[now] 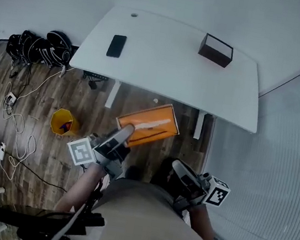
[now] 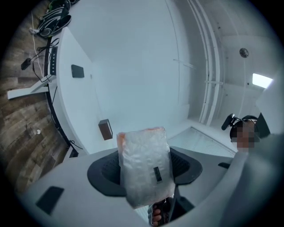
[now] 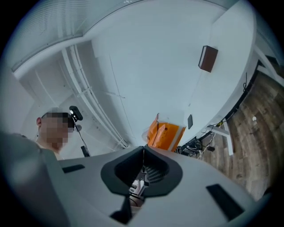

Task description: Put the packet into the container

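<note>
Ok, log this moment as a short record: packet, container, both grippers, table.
packet: orange, held up in the air, not on the table
left gripper: fingers shut on packet
right gripper: fingers together, nothing between them
container: dark box on table, right end, apart from packet
phone: on table, left end
task state: packet not yet in container

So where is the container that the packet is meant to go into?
In the head view the dark container sits on the white table toward its right end, far from the black phone at the left end.
</note>
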### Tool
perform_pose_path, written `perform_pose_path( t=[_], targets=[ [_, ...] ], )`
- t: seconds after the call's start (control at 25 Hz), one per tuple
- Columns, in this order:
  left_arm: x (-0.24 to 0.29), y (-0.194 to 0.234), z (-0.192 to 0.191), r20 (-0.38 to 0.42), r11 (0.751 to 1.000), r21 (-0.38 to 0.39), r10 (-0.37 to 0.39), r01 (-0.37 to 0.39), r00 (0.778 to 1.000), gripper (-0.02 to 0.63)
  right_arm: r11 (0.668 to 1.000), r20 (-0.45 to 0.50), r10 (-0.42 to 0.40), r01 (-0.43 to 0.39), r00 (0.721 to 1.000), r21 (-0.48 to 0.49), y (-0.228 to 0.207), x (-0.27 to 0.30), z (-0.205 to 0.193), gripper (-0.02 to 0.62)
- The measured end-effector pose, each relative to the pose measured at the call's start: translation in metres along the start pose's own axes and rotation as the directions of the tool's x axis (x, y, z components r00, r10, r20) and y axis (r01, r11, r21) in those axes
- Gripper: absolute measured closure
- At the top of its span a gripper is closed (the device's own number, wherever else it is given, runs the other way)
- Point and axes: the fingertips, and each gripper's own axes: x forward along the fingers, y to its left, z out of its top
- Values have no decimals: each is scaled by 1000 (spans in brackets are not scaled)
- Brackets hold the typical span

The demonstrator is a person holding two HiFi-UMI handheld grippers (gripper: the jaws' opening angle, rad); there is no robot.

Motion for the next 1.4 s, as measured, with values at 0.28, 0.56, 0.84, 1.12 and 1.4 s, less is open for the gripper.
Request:
perform_pose_path(
  t=[0.28, 0.56, 0.84, 1.12, 1.4],
  targets=[
    [94, 25, -31, -92, 999, 24, 33, -31, 995, 347, 1000, 48, -2, 1, 999, 31, -33, -46, 74, 580],
    [186, 34, -60, -195, 990, 142, 36, -9, 980, 347, 956, 0, -95, 91, 995, -278, -49, -102, 159, 580],
    [287, 55, -83, -250, 947, 320, 105, -21, 963, 347, 865, -165, -108, 10, 980, -502, -78, -120, 251, 580],
    [353, 50, -79, -283, 888, 458, 181, -33, 942, 347, 837, -236, -93, -52, 967, -545, -87, -110, 310, 580],
    [352, 47, -81, -266, 858, 508, 234, -70, 935, 347, 829, -259, -102, -62, 961, -556, -89, -125, 309, 580]
  ],
)
